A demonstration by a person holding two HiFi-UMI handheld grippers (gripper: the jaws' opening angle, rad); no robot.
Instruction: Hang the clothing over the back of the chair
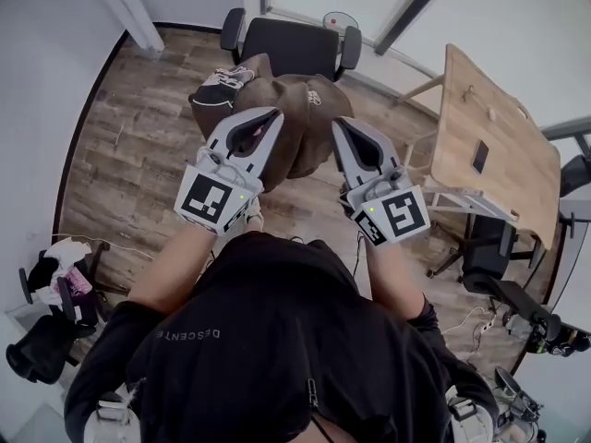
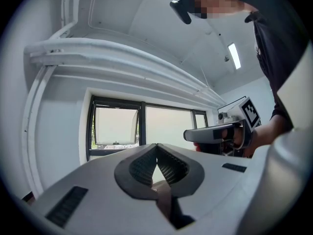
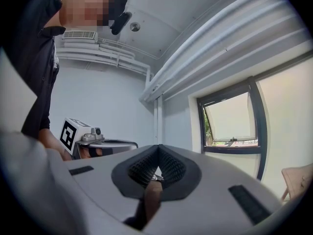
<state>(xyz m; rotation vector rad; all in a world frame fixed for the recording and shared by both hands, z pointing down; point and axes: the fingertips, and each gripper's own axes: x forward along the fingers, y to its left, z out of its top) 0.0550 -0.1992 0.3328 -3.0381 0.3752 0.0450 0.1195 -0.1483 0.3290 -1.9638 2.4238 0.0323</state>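
Over wood floor (image 1: pixel 138 137), jaws of left gripper (image 1: pixel 274 114) and right gripper (image 1: pixel 338 122) clamp brown clothing (image 1: pixel 297 100); shirt (image 1: pixel 277 340) reads DESCENTE.

A black chair (image 1: pixel 291 46) stands at twelve o'clock, close to the wall, with an armrest on each side. Bare wooden floor (image 1: pixel 138 146) lies open from nine to eleven o'clock, leaving a wide way round on that side. A wooden table (image 1: pixel 489 146) closes off one to three o'clock, with a dark chair (image 1: pixel 489 247) beside it at four. The brown garment (image 1: pixel 300 123), pinched in the left gripper (image 1: pixel 266 116) and right gripper (image 1: pixel 340 124), hangs in front of the black chair. A heap of dark things (image 1: pixel 55 284) sits at eight o'clock.
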